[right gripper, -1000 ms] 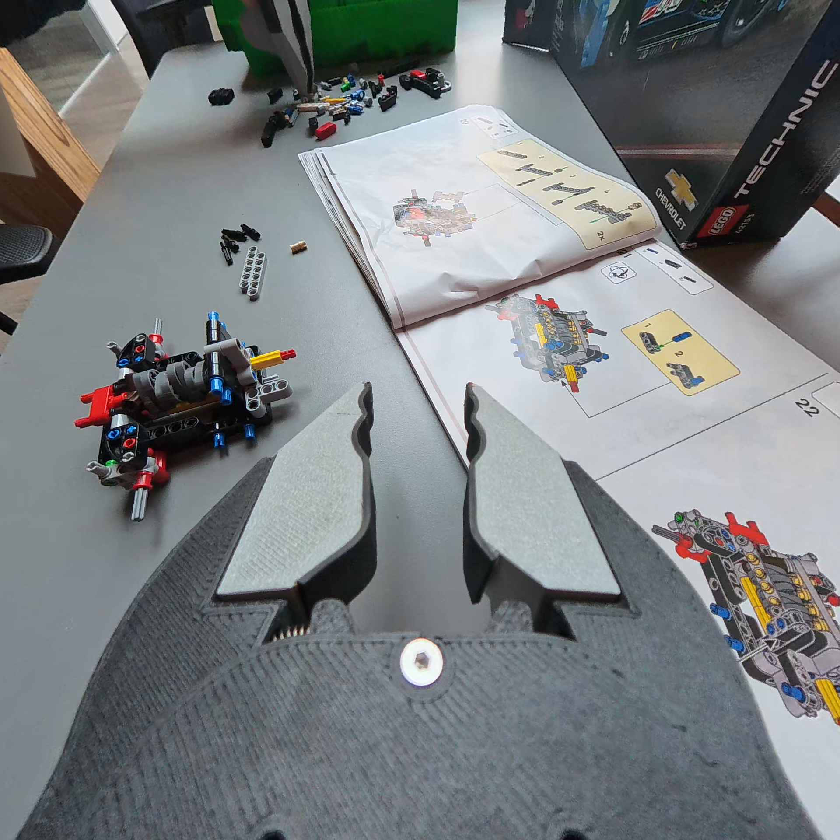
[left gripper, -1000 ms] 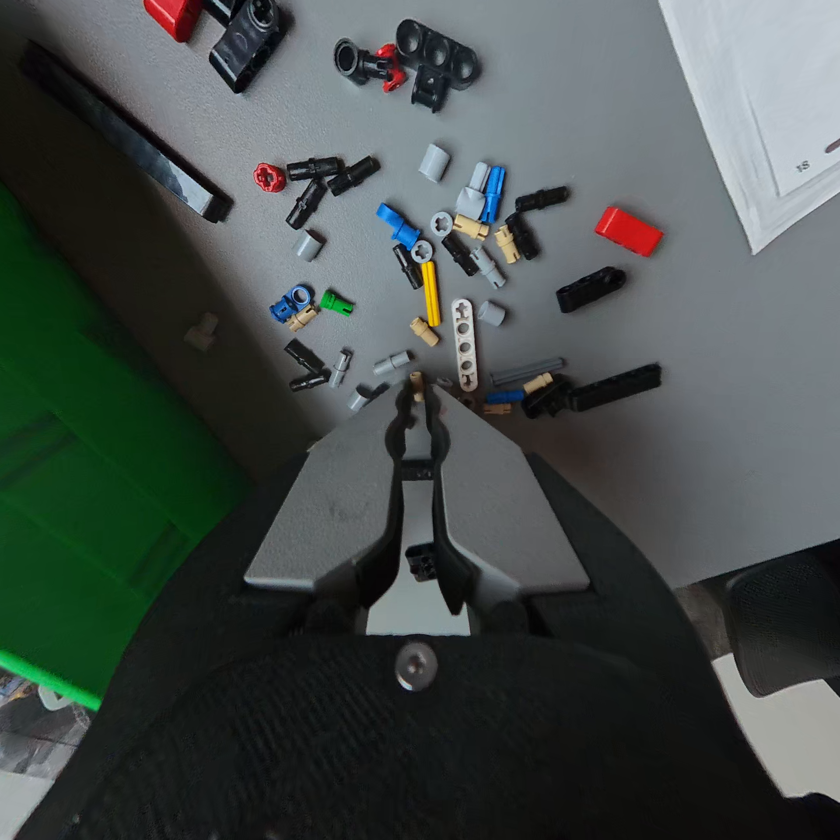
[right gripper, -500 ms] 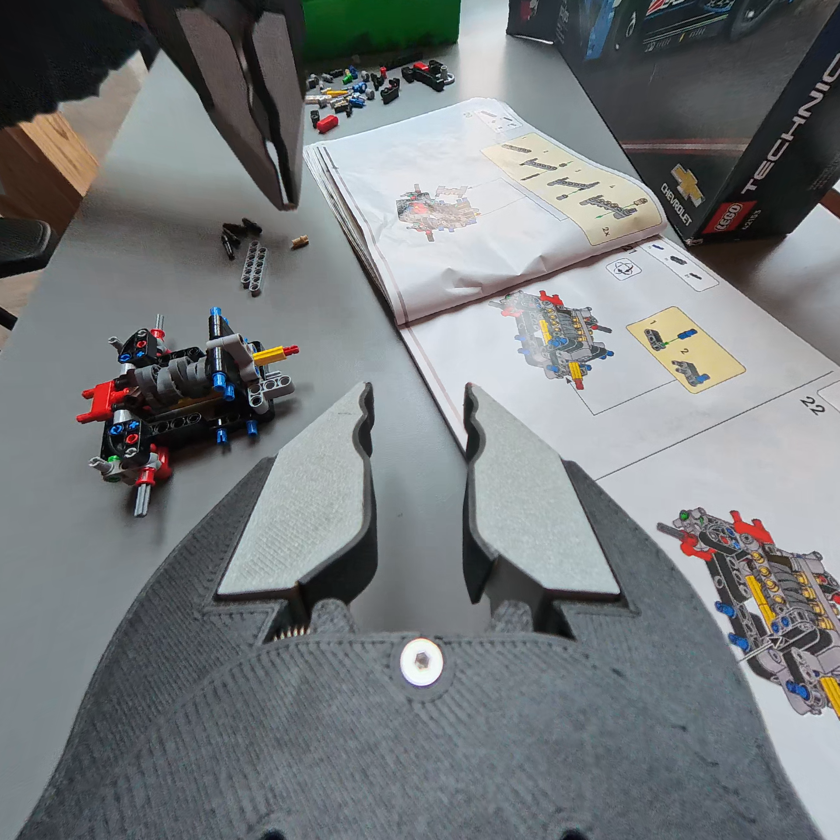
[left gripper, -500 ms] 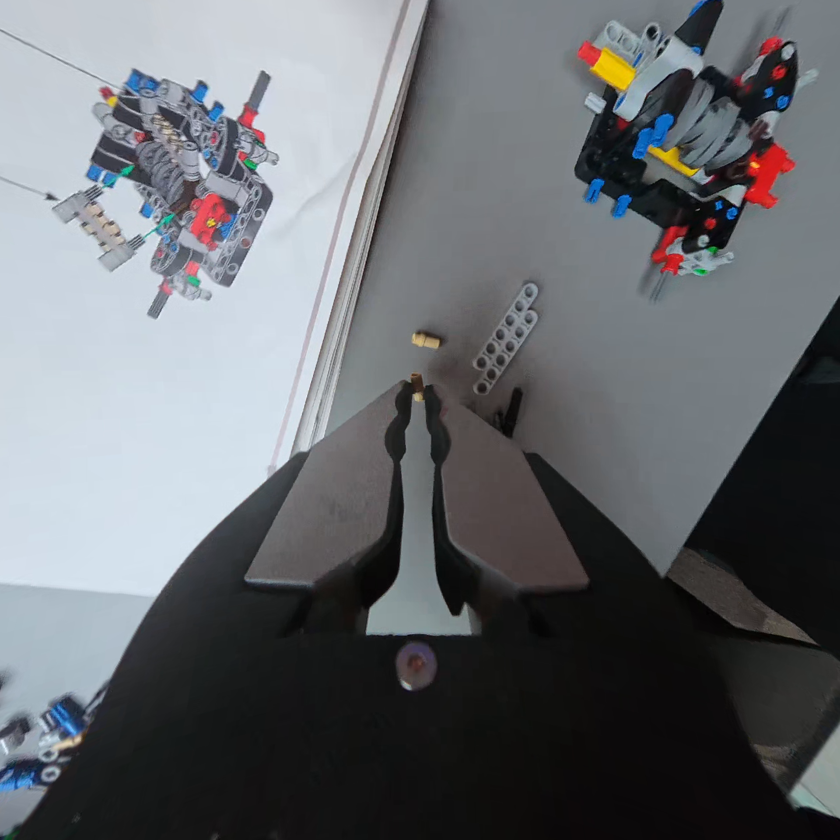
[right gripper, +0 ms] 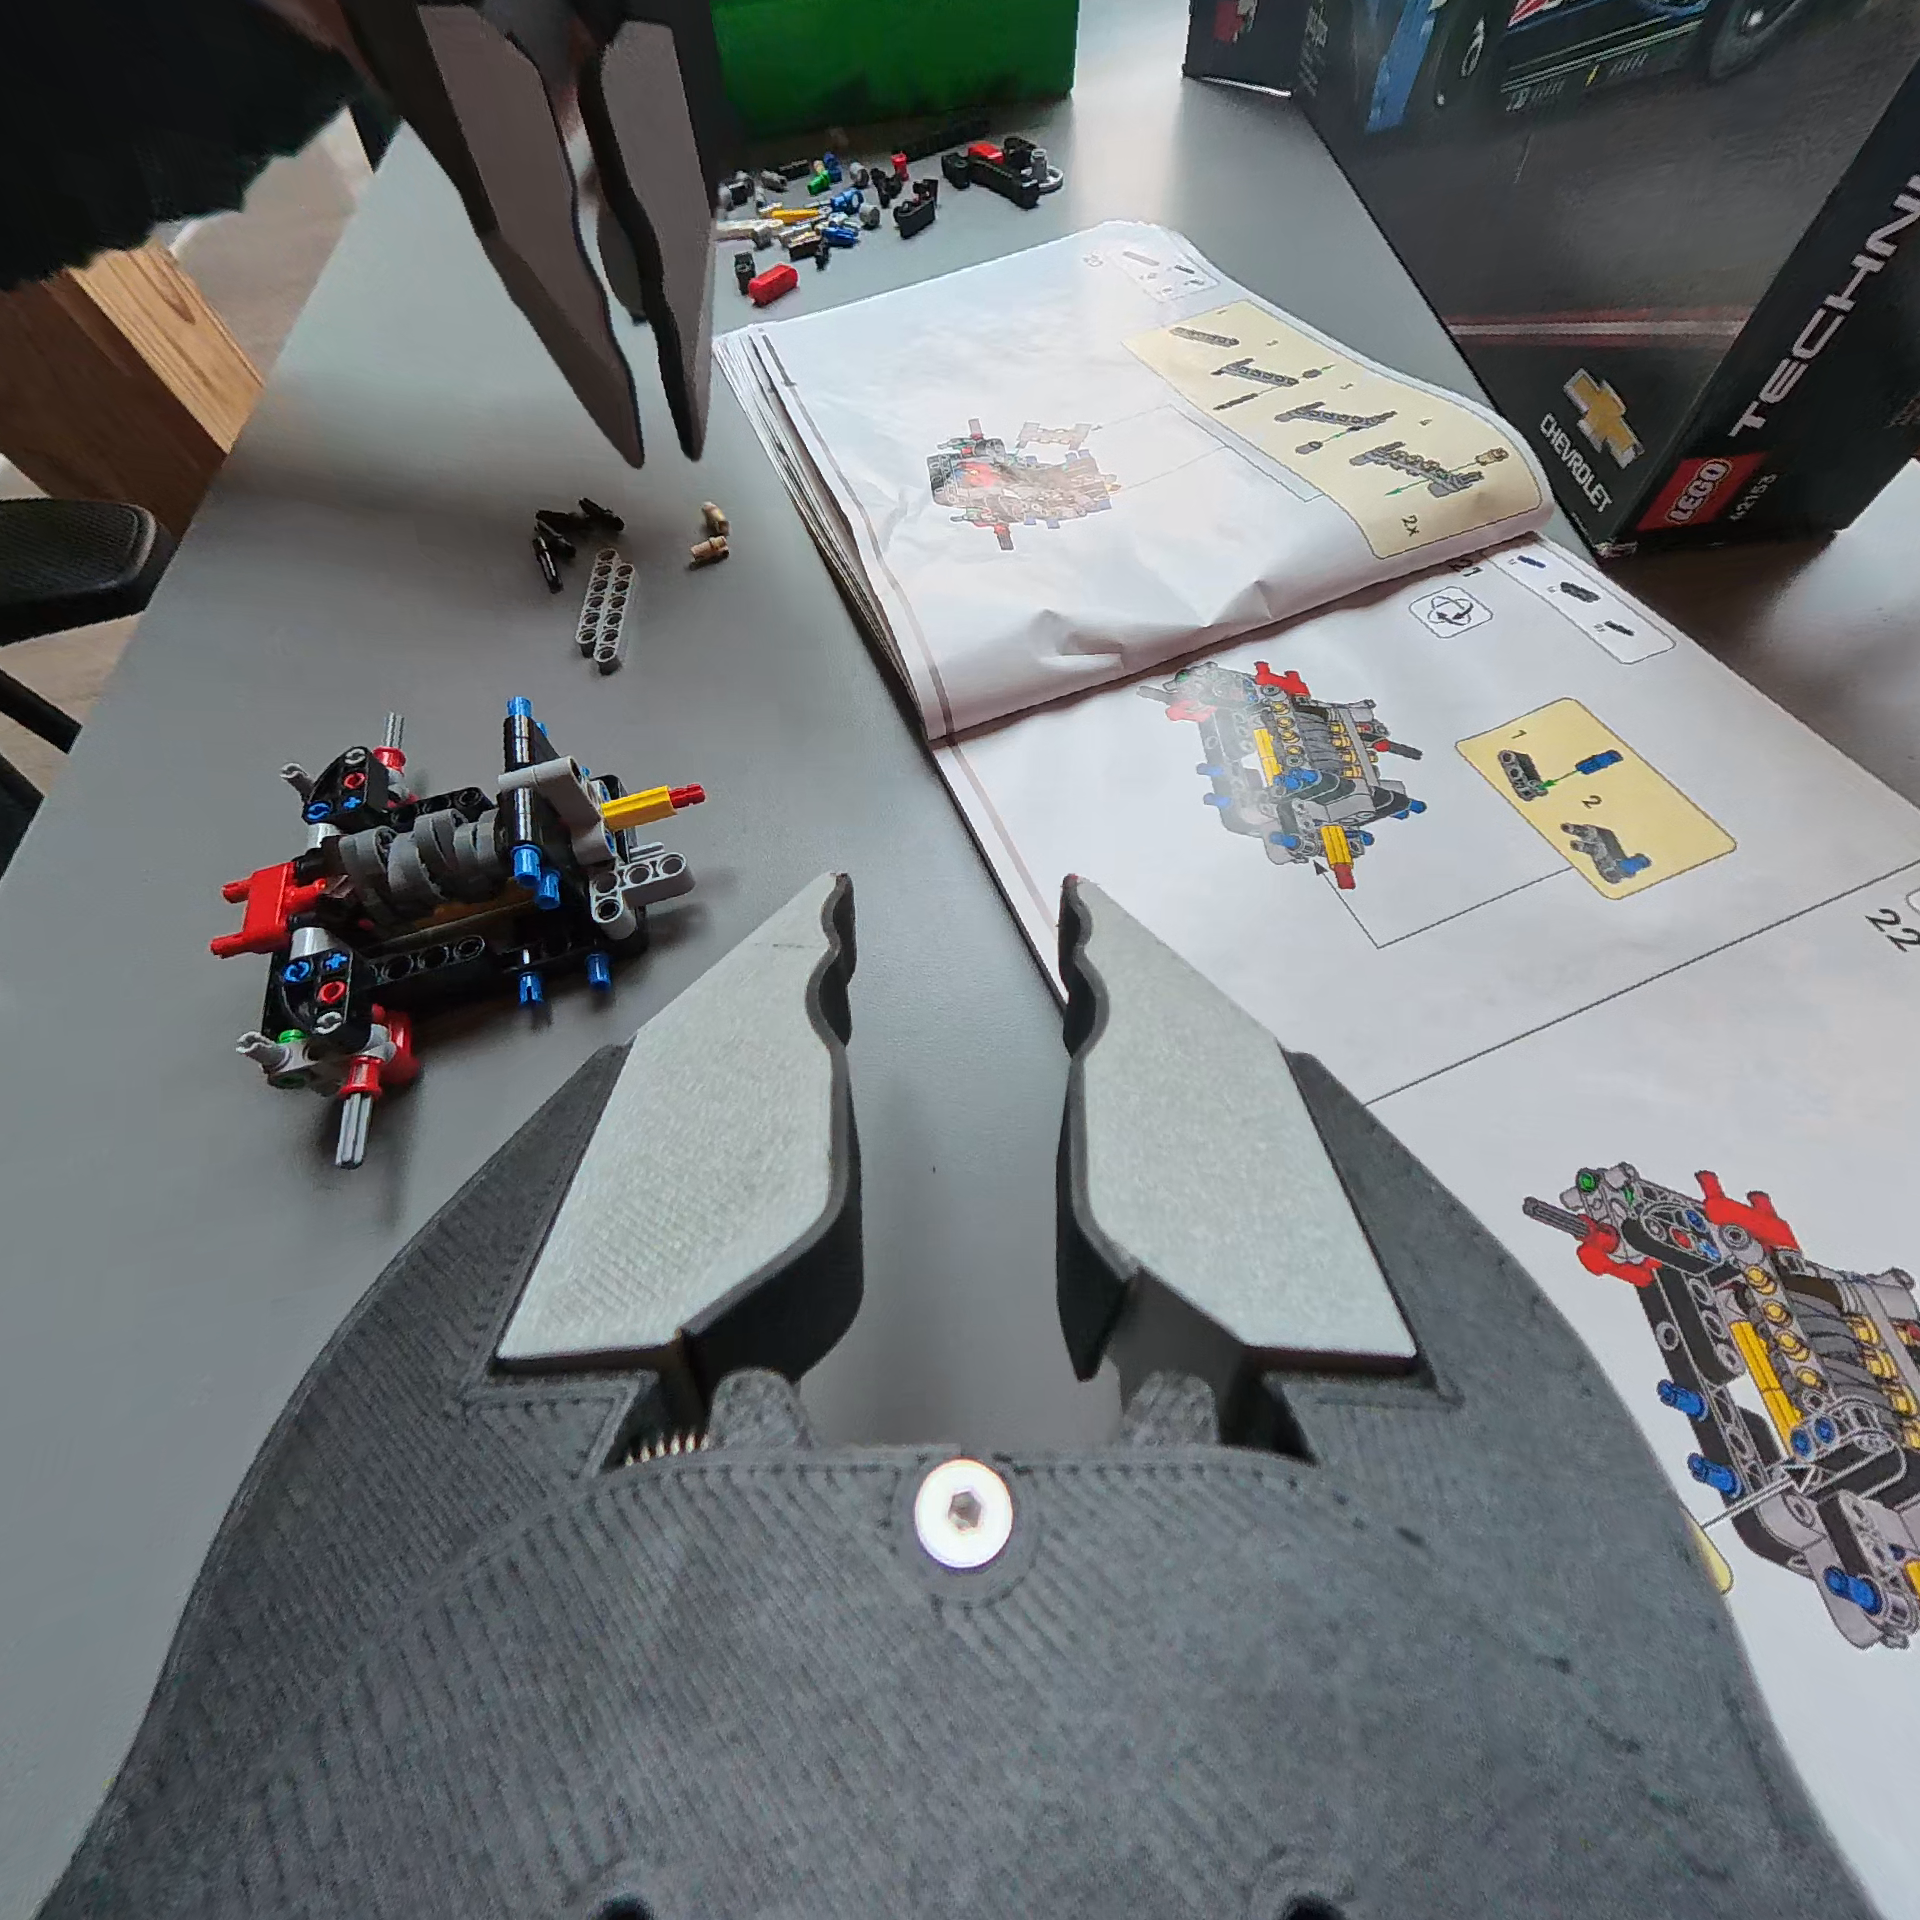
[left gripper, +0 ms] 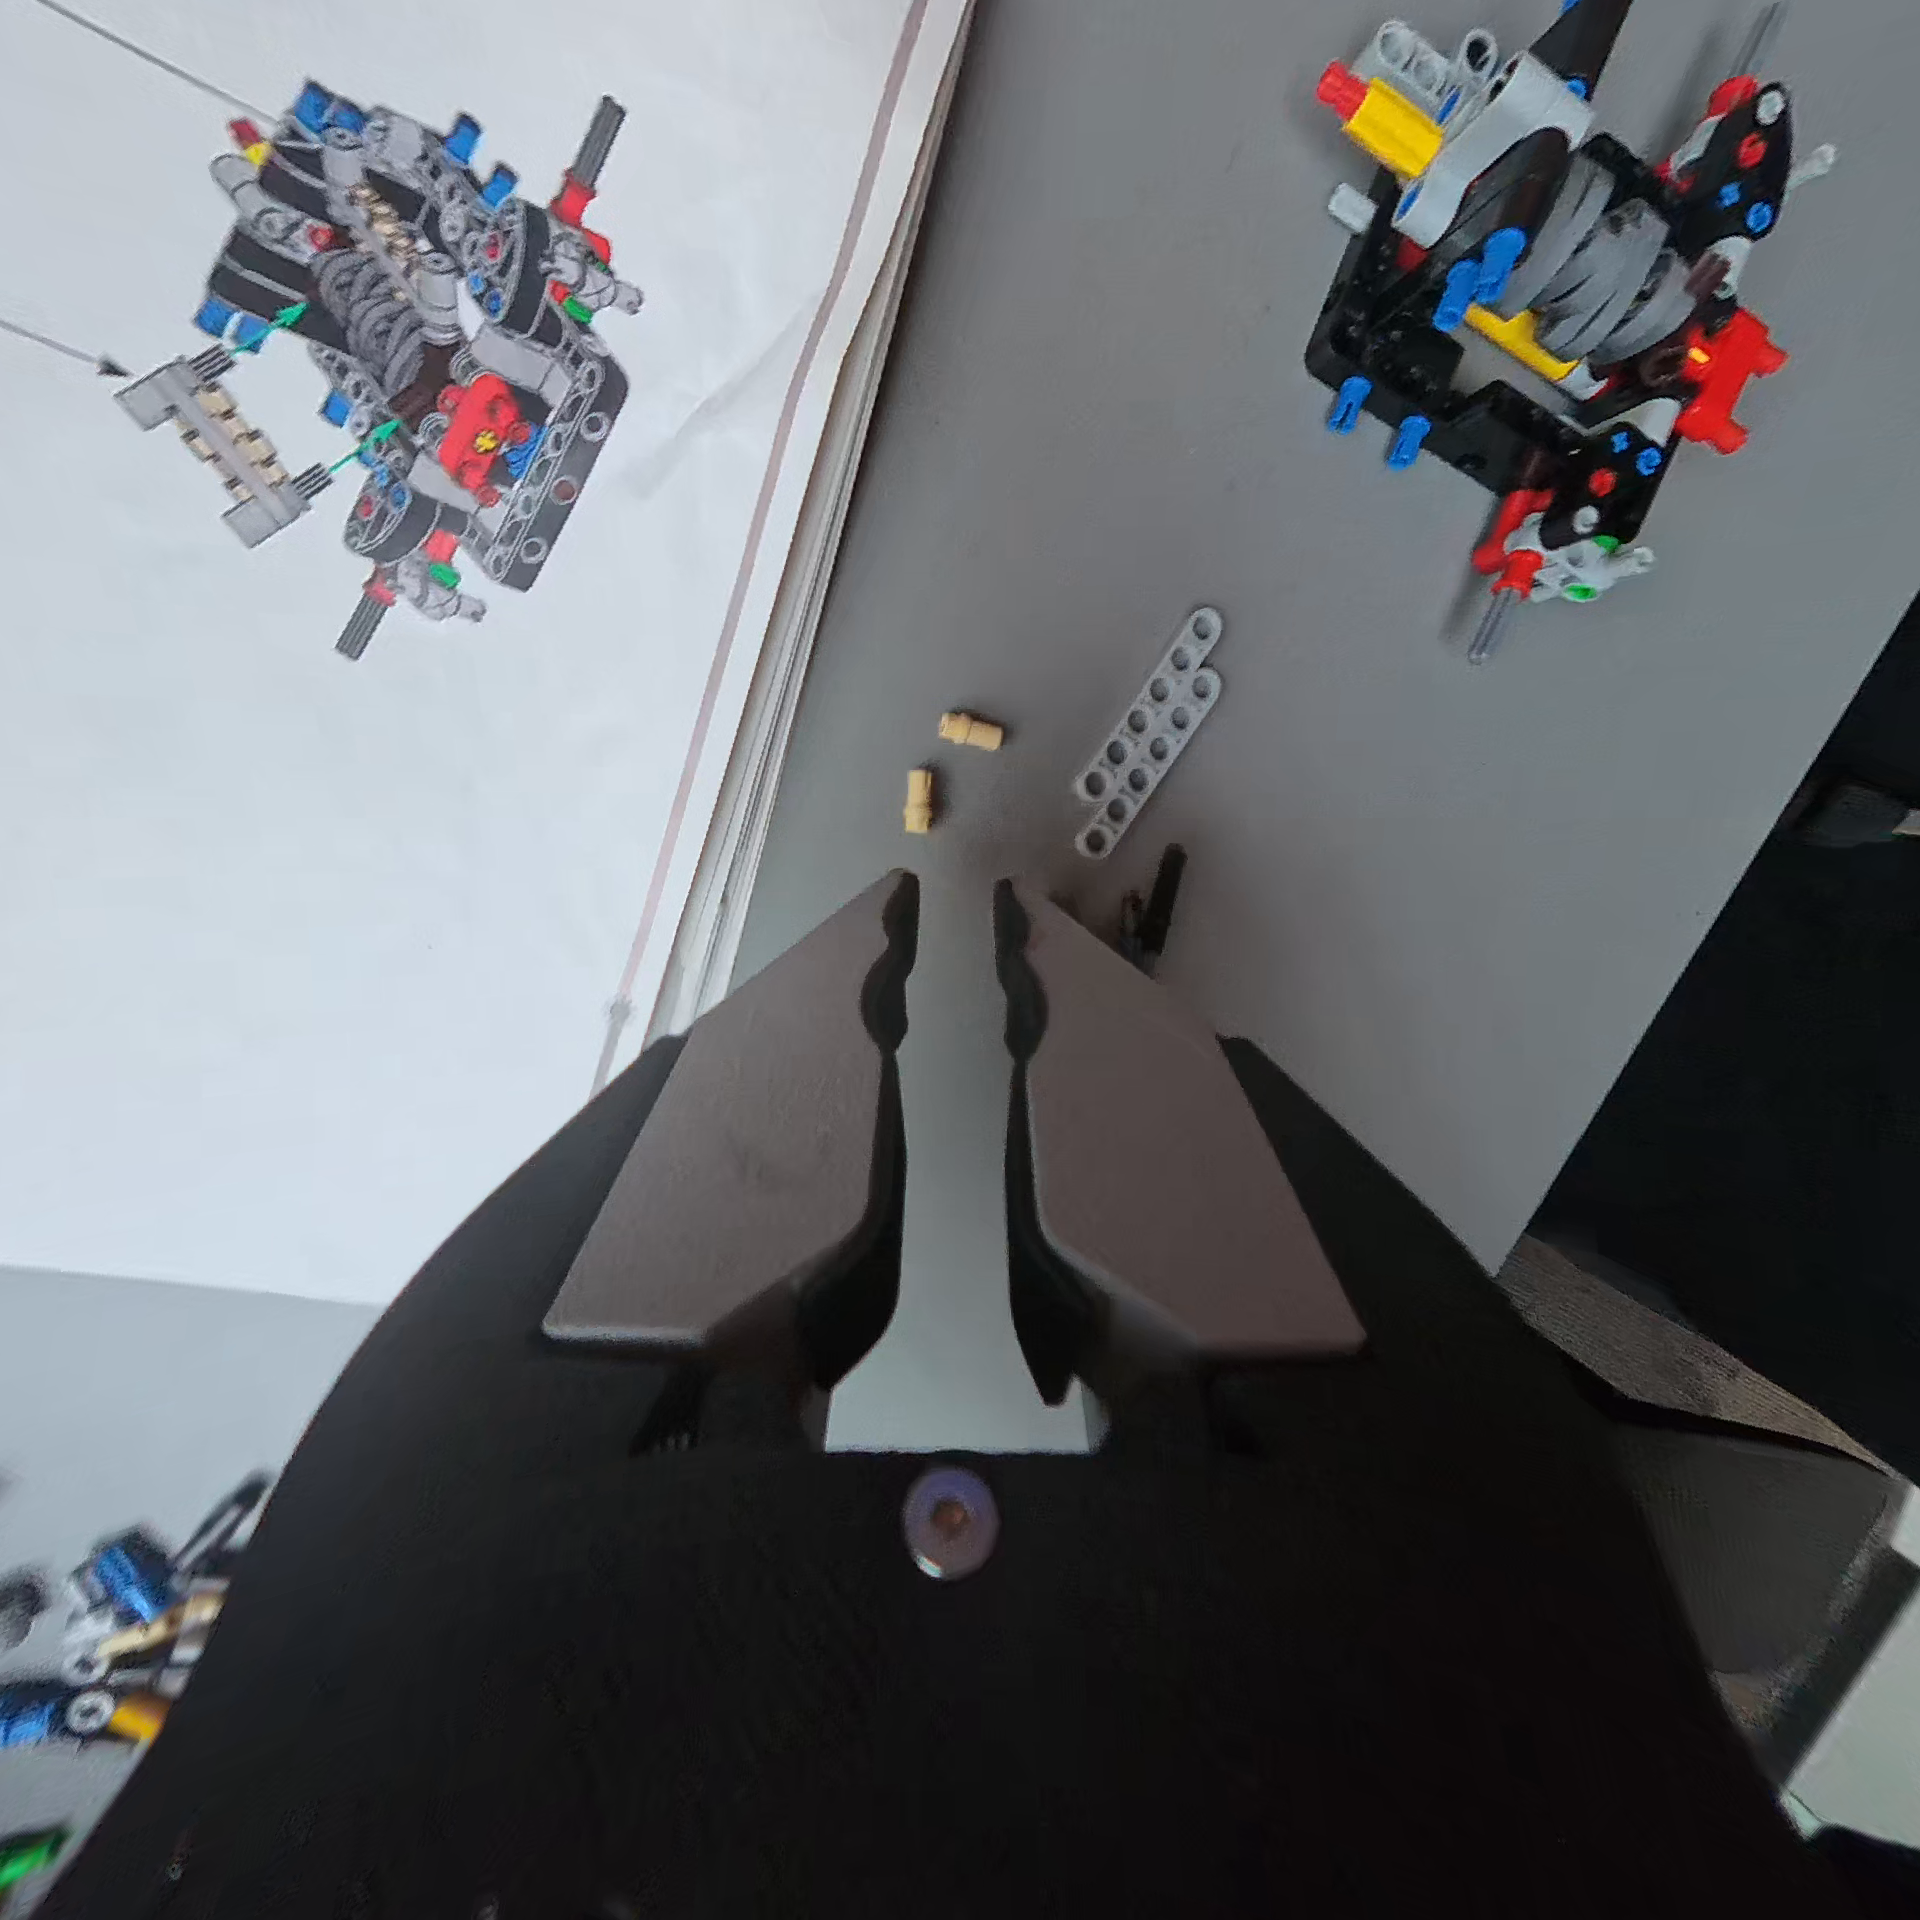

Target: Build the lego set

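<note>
Build partly done — the chassis (right gripper: 447,894) sits assembled on the table (right gripper: 831,727), left of the open manual (right gripper: 1195,499). Staged beside it: two tan pins (left gripper: 940,769), two grey beams (left gripper: 1148,732), black pins (right gripper: 566,525). These look like the next sub-step's parts, none joined yet; most of the build likely remains.

Left gripper (left gripper: 954,883) hovers above the tan pins, tips slightly apart, holding nothing. Right gripper (right gripper: 956,914) is spread wide, empty, near the chassis.

Only the right view shows the loose pile (right gripper: 831,208), green bin (right gripper: 894,52) and box (right gripper: 1662,260) — the left view shows the pins closer.
</note>
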Available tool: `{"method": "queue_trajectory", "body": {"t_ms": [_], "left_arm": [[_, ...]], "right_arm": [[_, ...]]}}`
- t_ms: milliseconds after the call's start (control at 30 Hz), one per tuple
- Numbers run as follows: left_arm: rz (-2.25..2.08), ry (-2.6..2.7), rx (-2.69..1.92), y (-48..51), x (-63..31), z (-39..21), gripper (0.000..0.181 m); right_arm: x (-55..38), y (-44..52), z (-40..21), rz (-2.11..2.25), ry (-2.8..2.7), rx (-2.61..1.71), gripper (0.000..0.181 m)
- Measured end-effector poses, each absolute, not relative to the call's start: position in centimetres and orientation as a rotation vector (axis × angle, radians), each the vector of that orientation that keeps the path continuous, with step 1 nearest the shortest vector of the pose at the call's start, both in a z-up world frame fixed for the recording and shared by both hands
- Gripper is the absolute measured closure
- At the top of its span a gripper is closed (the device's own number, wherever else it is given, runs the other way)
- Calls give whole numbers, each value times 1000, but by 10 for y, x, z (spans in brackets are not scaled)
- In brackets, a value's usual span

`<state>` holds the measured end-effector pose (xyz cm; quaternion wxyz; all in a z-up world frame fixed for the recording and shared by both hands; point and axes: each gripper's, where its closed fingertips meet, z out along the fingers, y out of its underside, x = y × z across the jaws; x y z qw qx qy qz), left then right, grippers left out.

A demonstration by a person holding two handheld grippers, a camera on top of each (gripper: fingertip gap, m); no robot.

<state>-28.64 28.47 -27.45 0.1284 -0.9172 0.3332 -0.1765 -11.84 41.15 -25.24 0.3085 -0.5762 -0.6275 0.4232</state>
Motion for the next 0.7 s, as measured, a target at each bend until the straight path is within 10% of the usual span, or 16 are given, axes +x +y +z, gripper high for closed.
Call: {"method": "queue_trajectory", "body": {"t_ms": [700], "left_arm": [[-29,287,-2891,207,-507,-277,179]], "right_arm": [[-119,413,-254,1102,-1652,-1536,146]]}}
